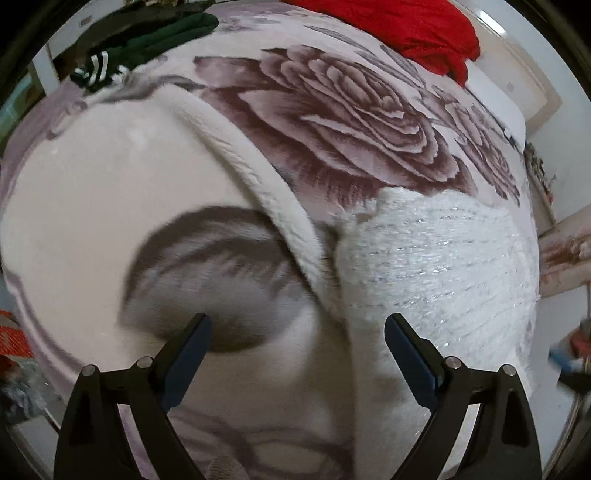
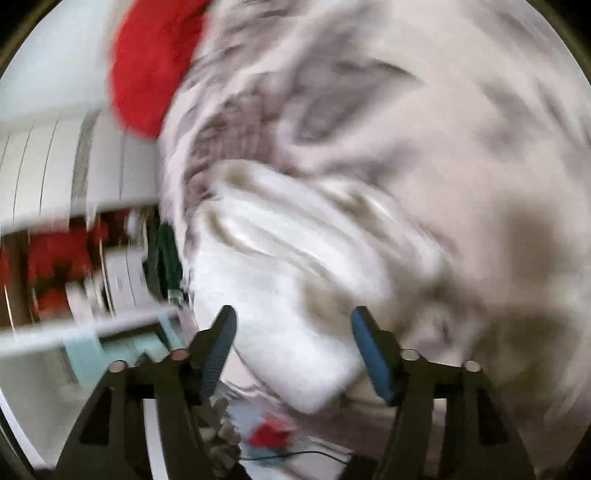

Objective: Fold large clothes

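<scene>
A white knit sweater (image 1: 443,266) lies folded on the right side of a bed covered by a rose-print blanket (image 1: 351,122). My left gripper (image 1: 297,332) hovers open over the blanket just left of the sweater, with nothing between its fingers. The right wrist view is blurred by motion. In it the white sweater (image 2: 288,277) sits as a folded bundle near the blanket's (image 2: 461,147) edge. My right gripper (image 2: 293,315) is above it with its jaws apart, and its blue pads do not press on the cloth.
A red garment (image 1: 406,29) (image 2: 155,66) is heaped at the far end of the bed. A dark green garment with white stripes (image 1: 147,40) lies at the far left corner. White furniture (image 2: 55,166) and floor clutter (image 2: 269,435) lie beyond the bed's edge.
</scene>
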`<state>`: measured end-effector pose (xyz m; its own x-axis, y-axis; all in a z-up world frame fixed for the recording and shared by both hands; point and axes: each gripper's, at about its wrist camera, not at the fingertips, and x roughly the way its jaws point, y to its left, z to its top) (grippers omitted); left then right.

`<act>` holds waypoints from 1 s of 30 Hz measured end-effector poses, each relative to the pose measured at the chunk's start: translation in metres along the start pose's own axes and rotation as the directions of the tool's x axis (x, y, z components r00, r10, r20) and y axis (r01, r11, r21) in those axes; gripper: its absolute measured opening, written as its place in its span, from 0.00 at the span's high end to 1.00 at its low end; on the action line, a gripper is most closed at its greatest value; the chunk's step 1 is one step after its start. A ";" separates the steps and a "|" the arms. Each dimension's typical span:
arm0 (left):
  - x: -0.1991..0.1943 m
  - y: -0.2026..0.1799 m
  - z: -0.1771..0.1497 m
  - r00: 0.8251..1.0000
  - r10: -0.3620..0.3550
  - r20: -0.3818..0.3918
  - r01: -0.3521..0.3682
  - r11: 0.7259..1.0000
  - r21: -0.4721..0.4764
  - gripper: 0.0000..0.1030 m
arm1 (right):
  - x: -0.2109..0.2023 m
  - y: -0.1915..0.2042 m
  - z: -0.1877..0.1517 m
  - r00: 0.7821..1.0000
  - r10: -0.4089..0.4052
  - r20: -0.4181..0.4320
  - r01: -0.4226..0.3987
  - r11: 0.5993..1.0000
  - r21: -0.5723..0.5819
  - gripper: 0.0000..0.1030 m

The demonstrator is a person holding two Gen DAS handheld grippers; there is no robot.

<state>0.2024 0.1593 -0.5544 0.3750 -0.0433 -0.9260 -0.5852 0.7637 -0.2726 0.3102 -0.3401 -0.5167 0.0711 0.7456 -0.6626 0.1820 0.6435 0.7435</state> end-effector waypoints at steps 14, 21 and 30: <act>-0.019 -0.027 -0.013 0.993 0.097 0.069 -0.099 0.995 0.020 0.08 | 0.150 0.151 0.056 0.960 -0.197 -0.199 0.081 0.875 -0.478 0.85; -0.034 -0.074 -0.015 0.995 -0.041 0.088 0.037 0.998 0.046 0.08 | 0.058 0.165 0.047 0.987 -0.159 -0.013 0.143 0.920 -0.366 0.86; 0.038 -0.081 -0.003 1.000 -0.030 -0.008 0.030 0.997 0.067 0.00 | 0.112 0.128 0.087 0.896 -0.440 0.052 0.422 0.810 -0.408 0.86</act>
<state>0.2619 0.0934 -0.5684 0.3864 -0.0714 -0.9196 -0.5241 0.8034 -0.2826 0.4265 -0.1893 -0.5031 0.0345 0.3758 -0.9260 -0.2224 0.9062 0.3595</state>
